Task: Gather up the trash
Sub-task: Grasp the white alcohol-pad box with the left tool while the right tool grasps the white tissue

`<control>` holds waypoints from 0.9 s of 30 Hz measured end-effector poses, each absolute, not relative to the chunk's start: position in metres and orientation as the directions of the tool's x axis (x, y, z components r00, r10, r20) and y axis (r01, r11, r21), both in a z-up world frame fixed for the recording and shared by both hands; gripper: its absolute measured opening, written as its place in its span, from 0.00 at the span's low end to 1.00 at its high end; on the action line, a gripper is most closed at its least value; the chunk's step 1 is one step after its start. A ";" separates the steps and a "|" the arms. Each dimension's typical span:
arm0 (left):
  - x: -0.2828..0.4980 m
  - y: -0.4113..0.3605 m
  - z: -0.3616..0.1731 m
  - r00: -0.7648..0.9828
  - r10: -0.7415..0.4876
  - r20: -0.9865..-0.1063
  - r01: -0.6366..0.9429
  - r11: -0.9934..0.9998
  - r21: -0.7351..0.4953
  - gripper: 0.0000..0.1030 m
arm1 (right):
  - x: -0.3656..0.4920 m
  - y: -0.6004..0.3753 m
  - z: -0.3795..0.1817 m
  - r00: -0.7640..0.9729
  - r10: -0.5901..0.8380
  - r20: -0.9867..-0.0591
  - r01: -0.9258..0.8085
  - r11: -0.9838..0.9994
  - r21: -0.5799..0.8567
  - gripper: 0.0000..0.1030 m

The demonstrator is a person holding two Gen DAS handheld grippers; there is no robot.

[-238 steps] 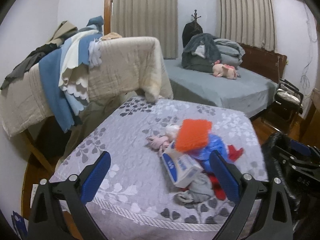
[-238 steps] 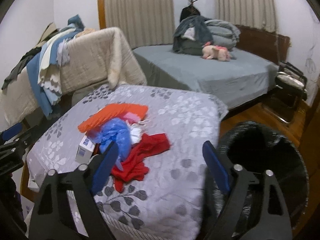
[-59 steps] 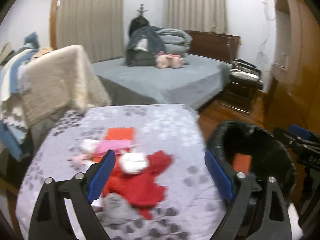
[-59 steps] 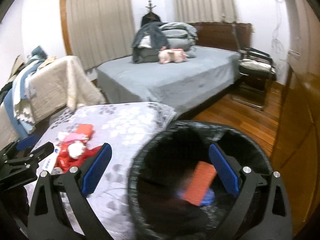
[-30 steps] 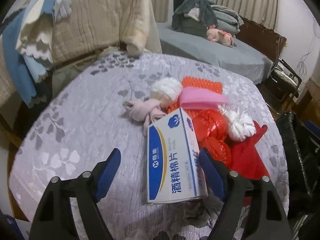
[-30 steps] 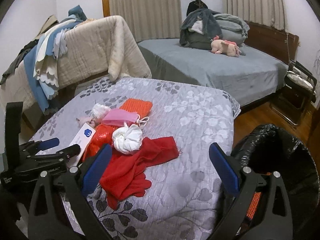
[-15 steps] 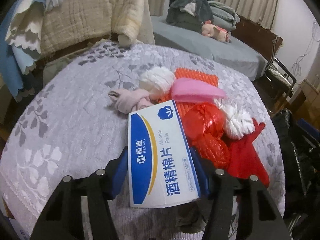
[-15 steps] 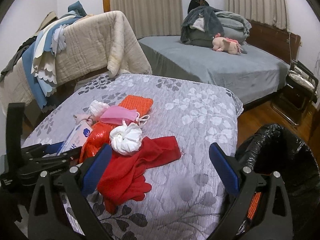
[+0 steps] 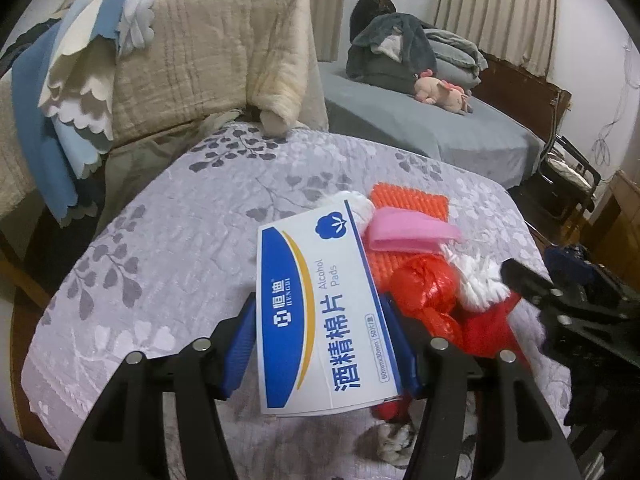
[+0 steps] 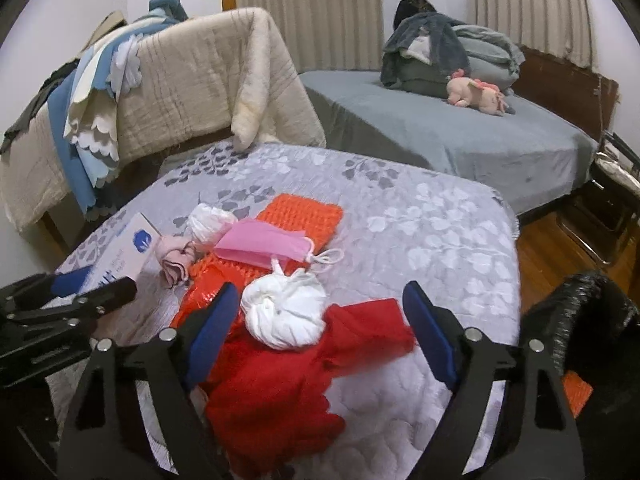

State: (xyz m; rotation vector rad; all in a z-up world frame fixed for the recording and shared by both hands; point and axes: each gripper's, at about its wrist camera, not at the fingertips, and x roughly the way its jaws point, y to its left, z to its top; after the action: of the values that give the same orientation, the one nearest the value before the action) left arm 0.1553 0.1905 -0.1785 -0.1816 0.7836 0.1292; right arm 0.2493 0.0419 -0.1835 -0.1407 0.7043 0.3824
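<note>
My left gripper (image 9: 324,344) is shut on a white and blue alcohol pads box (image 9: 320,304) and holds it tilted above the grey flowered bed cover (image 9: 180,240). The box also shows at the left in the right wrist view (image 10: 124,252). My right gripper (image 10: 320,336) is open over a white knotted bag (image 10: 286,316) lying on a red cloth (image 10: 276,396). A pink face mask (image 10: 260,246), an orange mat (image 10: 304,212), a red plastic bag (image 9: 424,296), a second white bundle (image 10: 210,220) and a pink cloth (image 10: 174,260) lie beside them.
A black-lined trash bin (image 10: 592,340) stands at the right, off the bed's edge, with an orange item (image 10: 576,394) inside. Blankets hang over a chair (image 10: 180,88) behind. A second bed (image 10: 440,128) with clothes and a plush toy is at the back.
My left gripper closed on the alcohol pads box and lifted it off the pile. My right gripper moved down closer over the white knotted bag.
</note>
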 end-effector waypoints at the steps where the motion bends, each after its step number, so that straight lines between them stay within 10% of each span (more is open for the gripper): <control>1: 0.156 0.192 -0.179 0.702 0.050 -0.711 -0.185 0.976 -0.114 0.57 | 0.253 0.045 -0.187 0.689 0.294 -0.662 -0.391 0.920 0.002 0.74; 17: 0.159 0.195 -0.180 0.702 0.055 -0.710 -0.189 0.976 -0.111 0.57 | 0.257 0.057 -0.199 0.618 0.352 -0.702 -0.459 0.887 0.041 0.11; 27: 0.158 0.183 -0.166 0.724 0.047 -0.688 -0.167 0.980 -0.108 0.57 | 0.246 0.047 -0.177 0.631 0.378 -0.678 -0.473 0.880 0.050 0.06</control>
State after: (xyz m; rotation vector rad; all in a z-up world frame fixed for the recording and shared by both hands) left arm 0.1584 0.1829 -0.1663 -0.1674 0.7527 0.1188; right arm 0.2460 0.0468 -0.1766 -0.1374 0.7429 0.4885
